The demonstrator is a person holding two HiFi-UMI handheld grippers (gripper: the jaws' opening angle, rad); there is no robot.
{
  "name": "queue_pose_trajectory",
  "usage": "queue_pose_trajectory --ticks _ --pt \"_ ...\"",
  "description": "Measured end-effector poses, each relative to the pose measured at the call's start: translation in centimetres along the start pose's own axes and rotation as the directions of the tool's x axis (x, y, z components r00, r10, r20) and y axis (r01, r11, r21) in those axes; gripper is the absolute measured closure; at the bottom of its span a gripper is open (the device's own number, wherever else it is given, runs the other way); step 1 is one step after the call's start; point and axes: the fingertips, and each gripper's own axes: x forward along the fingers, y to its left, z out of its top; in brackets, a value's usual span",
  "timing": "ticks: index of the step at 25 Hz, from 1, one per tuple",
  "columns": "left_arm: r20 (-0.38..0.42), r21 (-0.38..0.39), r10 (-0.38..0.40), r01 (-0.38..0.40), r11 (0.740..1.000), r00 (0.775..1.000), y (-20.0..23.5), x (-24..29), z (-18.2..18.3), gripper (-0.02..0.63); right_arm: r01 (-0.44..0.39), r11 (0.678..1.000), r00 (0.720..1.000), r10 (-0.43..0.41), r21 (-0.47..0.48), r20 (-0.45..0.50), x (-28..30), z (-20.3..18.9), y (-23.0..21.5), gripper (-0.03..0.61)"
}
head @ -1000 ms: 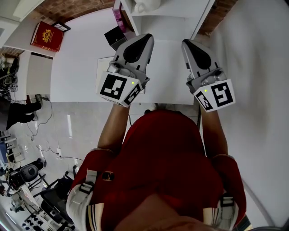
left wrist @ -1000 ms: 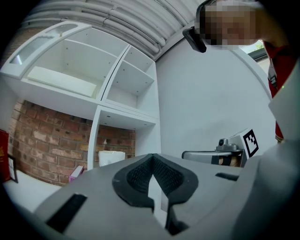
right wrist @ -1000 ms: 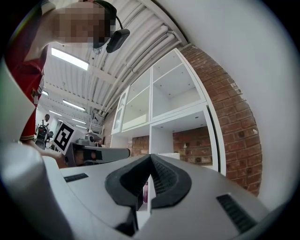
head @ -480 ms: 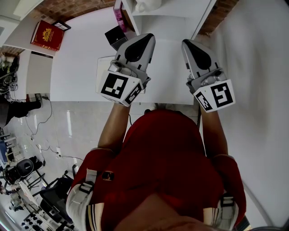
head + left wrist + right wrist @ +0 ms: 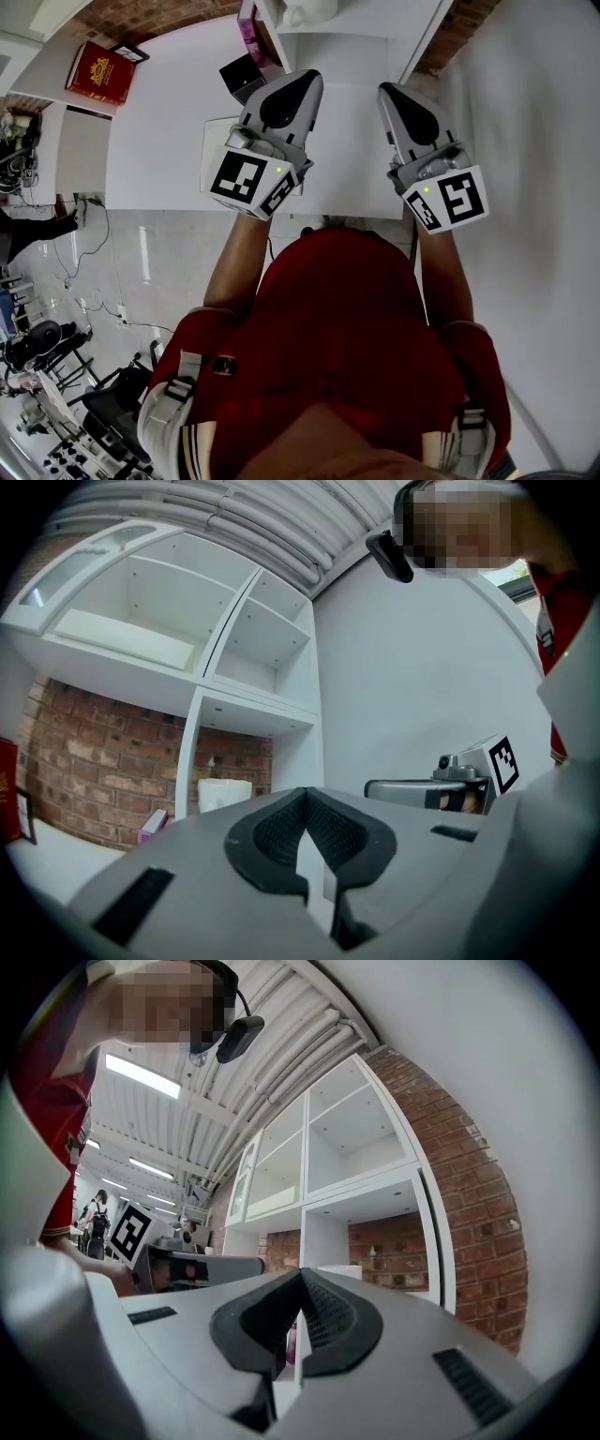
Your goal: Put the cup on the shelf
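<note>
Cup (image 5: 223, 793), white, stands in the lowest bay of the shelf (image 5: 246, 710), ahead and slightly left of the left gripper (image 5: 302, 799), whose fingers are pressed fully together with nothing between them. Left of those fingers: red book (image 5: 97, 75) well off, black box (image 5: 242, 75) and pink box (image 5: 152, 825) nearer, by the shelf's outer wall. Right gripper (image 5: 300, 1277) fingers likewise closed tip to tip, empty, pointing toward the same bay, apart from the cup.

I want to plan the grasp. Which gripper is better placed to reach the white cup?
Probably the left. In the head view, the left gripper has its tip nearer to the white cup than the right gripper. Both are shut and empty.
</note>
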Motion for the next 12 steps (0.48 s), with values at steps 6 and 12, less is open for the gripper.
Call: queue_pose_trajectory --ticks 6,12 --pt "-0.001 -0.002 0.001 -0.001 1.0 1.0 -0.03 0.11 0.13 0.609 0.001 1.0 1.0 -0.001 0.0 -0.003 -0.05 0.13 -0.1 0.581" --pt "0.001 -0.004 0.002 -0.002 1.0 1.0 0.04 0.17 0.21 0.609 0.003 1.0 1.0 -0.003 0.0 -0.004 -0.05 0.19 -0.17 0.581"
